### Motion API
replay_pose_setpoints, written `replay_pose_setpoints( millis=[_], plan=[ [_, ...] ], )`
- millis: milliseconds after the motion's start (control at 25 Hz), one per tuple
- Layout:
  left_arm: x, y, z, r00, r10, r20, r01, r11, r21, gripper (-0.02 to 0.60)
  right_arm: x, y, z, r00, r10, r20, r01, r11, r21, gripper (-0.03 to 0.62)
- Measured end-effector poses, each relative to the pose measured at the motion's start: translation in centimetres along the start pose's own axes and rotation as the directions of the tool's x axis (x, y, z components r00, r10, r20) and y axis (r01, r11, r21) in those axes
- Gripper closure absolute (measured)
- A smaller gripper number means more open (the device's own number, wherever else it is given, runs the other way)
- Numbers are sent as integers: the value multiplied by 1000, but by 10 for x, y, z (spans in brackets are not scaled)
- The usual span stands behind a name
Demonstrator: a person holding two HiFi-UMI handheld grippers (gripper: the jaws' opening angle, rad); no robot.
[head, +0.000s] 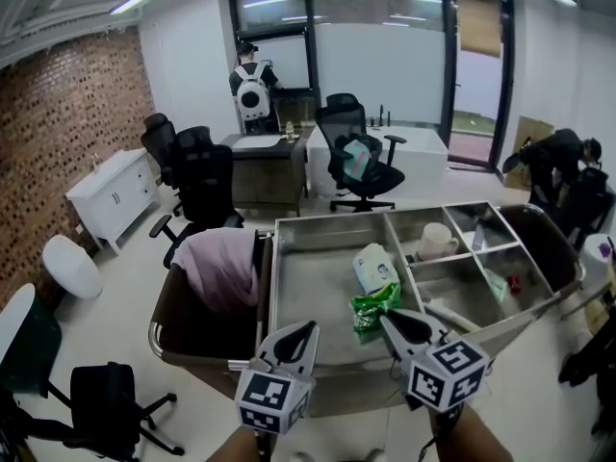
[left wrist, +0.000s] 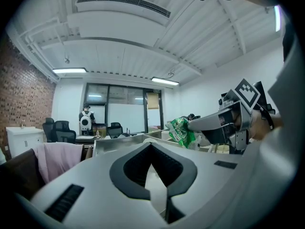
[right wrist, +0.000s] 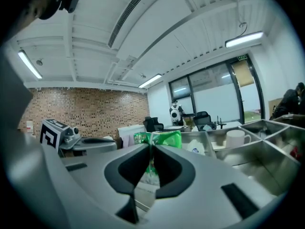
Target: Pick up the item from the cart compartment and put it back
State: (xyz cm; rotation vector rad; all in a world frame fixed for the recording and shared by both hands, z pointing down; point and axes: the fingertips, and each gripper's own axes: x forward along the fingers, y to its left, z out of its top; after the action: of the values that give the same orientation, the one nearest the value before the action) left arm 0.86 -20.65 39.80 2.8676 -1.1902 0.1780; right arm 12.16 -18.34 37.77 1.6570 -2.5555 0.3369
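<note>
A crumpled green snack packet hangs over the front of the steel cart's large compartment, and my right gripper is shut on its near edge. The right gripper view has the packet pinched between the fingertips of this gripper. The left gripper view shows the packet at the tip of the right gripper. My left gripper hovers at the cart's near rim, left of the packet, shut and with nothing in it.
A white pack lies in the large compartment, and a white mug stands in a small one at the right. A pink cloth drapes over the brown bag at the cart's left end. Office chairs and desks stand beyond, with people at the back and right.
</note>
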Motion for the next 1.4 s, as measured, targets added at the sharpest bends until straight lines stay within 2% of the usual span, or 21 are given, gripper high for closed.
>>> replay_pose_setpoints(
  millis=[200,360,680,1400],
  plan=[
    [-3,-4,-6,1000,-2,-28,3,1000,17,581,-1,0,-3,1000,-2,6,2,1000,11,542],
    [-6,-5,-7,1000,-4,-13,4,1000,-18,581,-1,2,-6,1000,5,0,-5,1000,14,542],
    [-9,0,1,1000,19,10,-19,1000,-5,581,2,2,-5,1000,8,1,-8,1000,18,542],
    [-9,2,-2,1000,17,3,-17,1000,-6,581,2,0,-6,1000,1,-7,-1,1000,23,543]
  ],
)
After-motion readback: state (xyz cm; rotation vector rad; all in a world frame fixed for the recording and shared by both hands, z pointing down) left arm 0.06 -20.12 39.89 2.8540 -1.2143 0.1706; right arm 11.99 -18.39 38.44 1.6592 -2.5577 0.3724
